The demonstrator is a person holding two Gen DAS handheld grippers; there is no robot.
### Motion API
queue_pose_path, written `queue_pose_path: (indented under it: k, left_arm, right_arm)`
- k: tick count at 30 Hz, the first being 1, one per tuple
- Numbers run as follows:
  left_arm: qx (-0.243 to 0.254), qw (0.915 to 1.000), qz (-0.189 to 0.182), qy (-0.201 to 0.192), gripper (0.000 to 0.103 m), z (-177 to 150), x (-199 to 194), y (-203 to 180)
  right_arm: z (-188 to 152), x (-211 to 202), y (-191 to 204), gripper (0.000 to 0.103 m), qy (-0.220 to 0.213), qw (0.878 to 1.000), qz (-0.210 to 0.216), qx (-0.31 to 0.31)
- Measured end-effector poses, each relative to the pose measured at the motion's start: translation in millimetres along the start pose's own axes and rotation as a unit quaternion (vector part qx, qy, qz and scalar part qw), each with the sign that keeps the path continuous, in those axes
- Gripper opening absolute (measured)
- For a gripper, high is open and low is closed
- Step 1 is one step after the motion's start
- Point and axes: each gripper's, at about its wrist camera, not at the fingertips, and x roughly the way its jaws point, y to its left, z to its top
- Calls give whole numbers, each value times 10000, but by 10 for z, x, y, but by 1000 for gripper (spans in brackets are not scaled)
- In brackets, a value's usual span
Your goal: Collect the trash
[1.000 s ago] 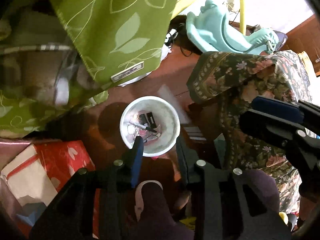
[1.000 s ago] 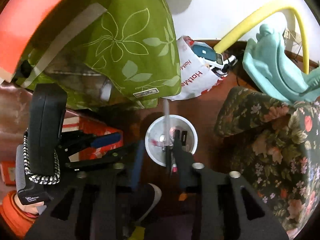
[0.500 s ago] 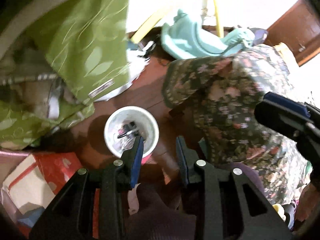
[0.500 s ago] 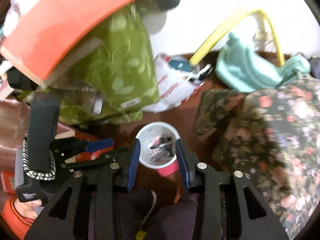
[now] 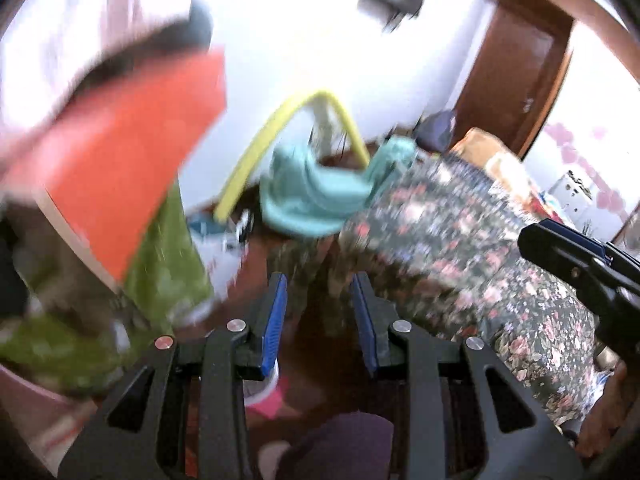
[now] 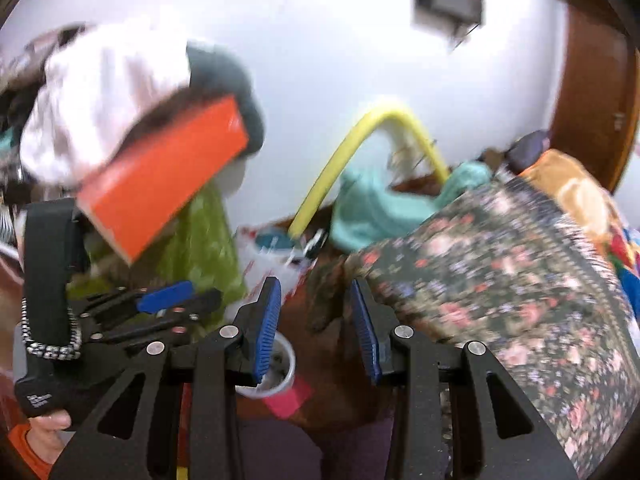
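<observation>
A white cup with a pink base [image 6: 282, 372] stands on the brown floor and holds small scraps; in the left wrist view only its lower edge [image 5: 264, 394] shows behind the left finger. My left gripper [image 5: 319, 316] is open and empty, high above the floor; it also shows in the right wrist view [image 6: 168, 308]. My right gripper [image 6: 316, 320] is open and empty, above and just right of the cup; it also shows in the left wrist view [image 5: 576, 256]. Both views are blurred.
A floral blanket [image 6: 500, 280] covers furniture at right. An orange box [image 6: 160, 180] sticks out at left above a green leaf-print cloth [image 6: 204, 240]. A teal seat [image 6: 380, 208] with a yellow arch [image 6: 360, 140] stands by the white wall. A brown door [image 5: 516, 64] is far right.
Both grippers have lifted and tilted up, away from the cup, so the cup slid to the bottom of both views. The wall and door came into view. The right gripper let its piece go into the cup.
</observation>
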Motion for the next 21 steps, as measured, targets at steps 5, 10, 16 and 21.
queue_pose_path:
  k: [5, 10, 16, 21]
  left_arm:
    - [430, 9964, -104, -719, 33, 94, -475, -102]
    - [543, 9917, -323, -1118, 46, 174, -791, -87]
    - [703, 9893, -486, -1184, 78, 244, -907, -104]
    - [584, 9878, -512, -1351, 92, 203, -981, -53]
  right_arm:
    - [45, -468, -62, 33, -665, 9963, -375, 403]
    - [46, -724, -37, 57, -1052, 9905, -723, 507]
    - [13, -857, 19, 95, -1306, 9819, -1208, 646]
    - [-57, -942, 47, 103, -1510, 9694, -1761, 801]
